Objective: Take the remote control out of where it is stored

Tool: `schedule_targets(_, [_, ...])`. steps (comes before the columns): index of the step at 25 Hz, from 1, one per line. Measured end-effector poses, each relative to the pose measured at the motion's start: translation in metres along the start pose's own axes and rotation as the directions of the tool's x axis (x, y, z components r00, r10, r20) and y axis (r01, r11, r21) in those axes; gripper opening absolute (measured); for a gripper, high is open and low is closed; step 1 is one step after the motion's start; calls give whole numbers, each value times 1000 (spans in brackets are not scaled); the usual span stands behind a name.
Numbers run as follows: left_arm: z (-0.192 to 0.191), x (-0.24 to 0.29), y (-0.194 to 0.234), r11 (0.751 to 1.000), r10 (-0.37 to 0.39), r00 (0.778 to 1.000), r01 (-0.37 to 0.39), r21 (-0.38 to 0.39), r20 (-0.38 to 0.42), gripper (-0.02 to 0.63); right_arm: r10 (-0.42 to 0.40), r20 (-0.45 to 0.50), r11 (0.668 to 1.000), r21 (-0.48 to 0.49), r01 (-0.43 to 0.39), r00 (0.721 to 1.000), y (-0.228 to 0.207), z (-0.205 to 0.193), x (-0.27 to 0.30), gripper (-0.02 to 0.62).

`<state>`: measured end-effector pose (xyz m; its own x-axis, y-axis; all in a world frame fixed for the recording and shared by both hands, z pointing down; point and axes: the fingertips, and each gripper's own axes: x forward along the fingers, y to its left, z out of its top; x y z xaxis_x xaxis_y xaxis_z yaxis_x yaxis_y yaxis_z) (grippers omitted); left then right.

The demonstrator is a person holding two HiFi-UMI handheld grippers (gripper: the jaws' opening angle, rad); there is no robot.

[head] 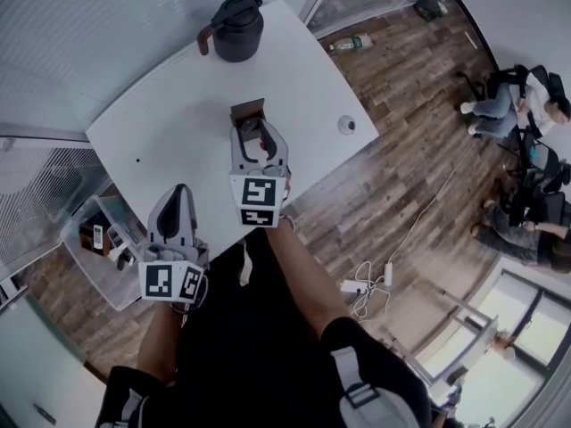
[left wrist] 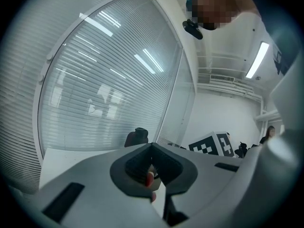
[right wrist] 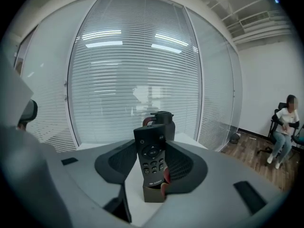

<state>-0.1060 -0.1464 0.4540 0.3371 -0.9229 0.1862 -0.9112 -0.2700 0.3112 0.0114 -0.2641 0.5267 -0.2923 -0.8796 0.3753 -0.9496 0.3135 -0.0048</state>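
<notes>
White table [head: 169, 119] carries the remote [right wrist: 151, 152], which stands upright in a small brown box [right wrist: 154, 192] with its buttons facing the right gripper's camera and most of its length sticking out above the box. The right gripper [head: 260, 137] reaches over the near side of the table with its jaws spread apart, one on each side of the remote. A strip of tabletop shows between the left jaw and the remote. The right jaw is close against it, though I cannot tell if it touches.

The left gripper [head: 177, 194] is held back at the table's near edge, well apart from the box, with its jaws closed together and nothing between them.

Beyond the box, near the far edge, stands a black jug [head: 236, 28], and a small round object [head: 346, 125] lies towards the right edge. Slatted glass walls [right wrist: 142, 70] rise behind the table. A bottle [head: 351, 43] and a power strip [head: 351, 285] lie on the wood floor [head: 401, 185], a clear crate [head: 94, 239] sits to the left of the table, and seated people [head: 526, 101] are at the far right.
</notes>
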Motion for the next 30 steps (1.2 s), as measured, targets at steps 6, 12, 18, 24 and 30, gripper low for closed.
schedule_targets(6, [17, -29, -15, 1000, -16, 999, 15, 17, 48, 6, -8, 46, 1000, -5, 9, 999, 10, 22, -44, 184])
schedule_targets(12, [25, -61, -29, 998, -56, 995, 54, 31, 83, 6, -19, 76, 1000, -3, 19, 997, 24, 31, -94, 184])
schedule_targets(18, [20, -90, -36, 996, -91, 992, 88, 34, 85, 6, -27, 109, 1000, 0, 28, 994, 36, 33, -149, 183])
schedule_targets(24, [15, -99, -41, 994, -102, 992, 98, 53, 69, 6, -34, 119, 999, 8, 33, 992, 40, 27, -193, 183])
schedule_targets(30, [23, -109, -66, 990, -116, 987, 106, 98, 107, 6, 6, 135, 1000, 7, -7, 991, 37, 25, -233, 184])
